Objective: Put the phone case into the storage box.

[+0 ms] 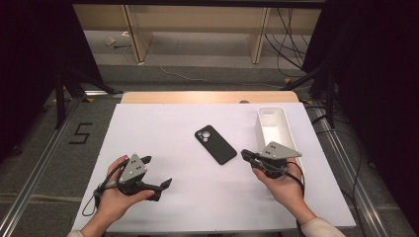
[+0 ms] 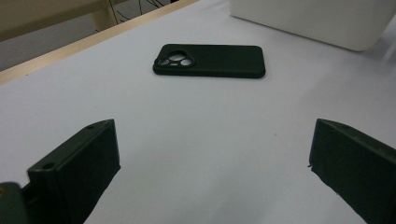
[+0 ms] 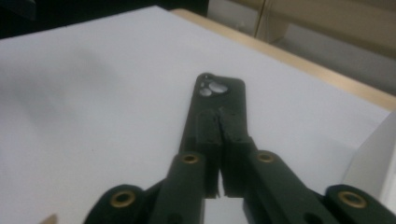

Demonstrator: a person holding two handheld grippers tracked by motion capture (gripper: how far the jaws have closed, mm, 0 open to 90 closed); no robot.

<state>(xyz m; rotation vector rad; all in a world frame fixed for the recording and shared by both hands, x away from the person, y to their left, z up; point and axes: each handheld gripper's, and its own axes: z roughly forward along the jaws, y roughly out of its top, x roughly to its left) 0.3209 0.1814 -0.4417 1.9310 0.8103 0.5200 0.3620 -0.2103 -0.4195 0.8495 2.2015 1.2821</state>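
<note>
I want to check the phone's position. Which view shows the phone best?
The left gripper view: the phone lies whole and close, camera side up. The high view shows it whole but small. In the right gripper view the shut right gripper partly covers it.

free: white mat [image 1: 163,148] left of phone [image 1: 215,144] | obstacle: bin [image 1: 274,129] right

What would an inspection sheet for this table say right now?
Surface: white sheet over a wooden table, flat.
Job's things: black phone lying camera side up, mid-table; white bin at the right.
Clutter: nothing seen.
Tongs: left tongs open, nothing between them; right tongs shut, empty, pointing at the phone.
Cables: one trailing from each tool; more on the floor behind.
Surroundings: wooden furniture legs, dark curtains, a floor marking "5".
</note>
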